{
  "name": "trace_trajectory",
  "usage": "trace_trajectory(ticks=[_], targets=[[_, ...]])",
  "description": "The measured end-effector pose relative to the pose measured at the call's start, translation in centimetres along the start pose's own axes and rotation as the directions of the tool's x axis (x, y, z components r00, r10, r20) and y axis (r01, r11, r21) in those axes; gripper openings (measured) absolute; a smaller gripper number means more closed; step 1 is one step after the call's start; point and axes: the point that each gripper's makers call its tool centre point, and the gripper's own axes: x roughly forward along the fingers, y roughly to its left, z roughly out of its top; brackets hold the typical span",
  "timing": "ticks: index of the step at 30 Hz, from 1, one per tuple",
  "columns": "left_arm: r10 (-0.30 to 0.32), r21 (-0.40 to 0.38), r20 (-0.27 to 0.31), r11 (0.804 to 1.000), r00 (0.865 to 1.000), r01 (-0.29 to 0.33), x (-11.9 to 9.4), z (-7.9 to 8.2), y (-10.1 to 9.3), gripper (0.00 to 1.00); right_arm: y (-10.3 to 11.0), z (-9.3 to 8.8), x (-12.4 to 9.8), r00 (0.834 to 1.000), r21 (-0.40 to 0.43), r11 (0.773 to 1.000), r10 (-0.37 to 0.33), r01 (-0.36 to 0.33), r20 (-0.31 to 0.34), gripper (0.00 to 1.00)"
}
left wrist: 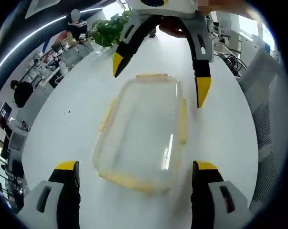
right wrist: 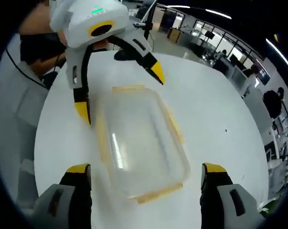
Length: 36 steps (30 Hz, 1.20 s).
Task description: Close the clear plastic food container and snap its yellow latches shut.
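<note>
Container (left wrist: 141, 131) is sitting on the white counter (left wrist: 229, 143) dead at 12 o'clock, long axis pointing away, with left gripper (left wrist: 136, 177) and right gripper (right wrist: 146, 179) facing off, jaws hanging wide open.

A white bench (left wrist: 229, 143) with a rounded edge is seen in both views. At its far side in the left gripper view, a green leafy plant (left wrist: 108, 29) is placed, and black cables (left wrist: 228, 58) are seen beyond the edge. An open office with desks (right wrist: 225, 59) and ceiling light strips (right wrist: 215, 13) is shown in the right gripper view, where a standing person (right wrist: 272, 102) is seen.
</note>
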Motion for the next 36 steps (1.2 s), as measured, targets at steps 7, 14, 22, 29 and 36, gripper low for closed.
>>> trace_trajectory(ticks=[7,14,22,29,36], targets=[[0.008,-0.081,0.035,0.997,0.999,-0.005,-0.4,0.1,-0.4,0.99,0.6,-0.1,-0.4,1.0,0.066,0.998,-0.013,0.012,0.022,0.97],[0.028,-0.176,0.065,0.984,0.997,-0.016,-0.9,0.2,-0.1,0.97,0.5,-0.6,-1.0,0.998,0.152,0.988,-0.032,0.025,0.046,0.97],[0.045,-0.258,0.09,0.966,0.995,-0.02,-1.6,-0.2,-0.2,0.98,0.8,-1.2,-1.7,0.996,0.227,0.973,-0.063,0.045,0.07,0.97],[0.07,-0.315,0.113,0.949,0.991,-0.032,-2.2,-0.3,-0.6,0.99,0.7,-1.6,-2.5,0.988,0.293,0.953,-0.115,0.082,0.099,0.97],[0.109,-0.356,0.144,0.933,0.984,-0.051,-3.0,-0.3,-1.3,0.99,1.2,-2.1,-3.4,0.98,0.339,0.934,-0.158,0.11,0.117,0.97]])
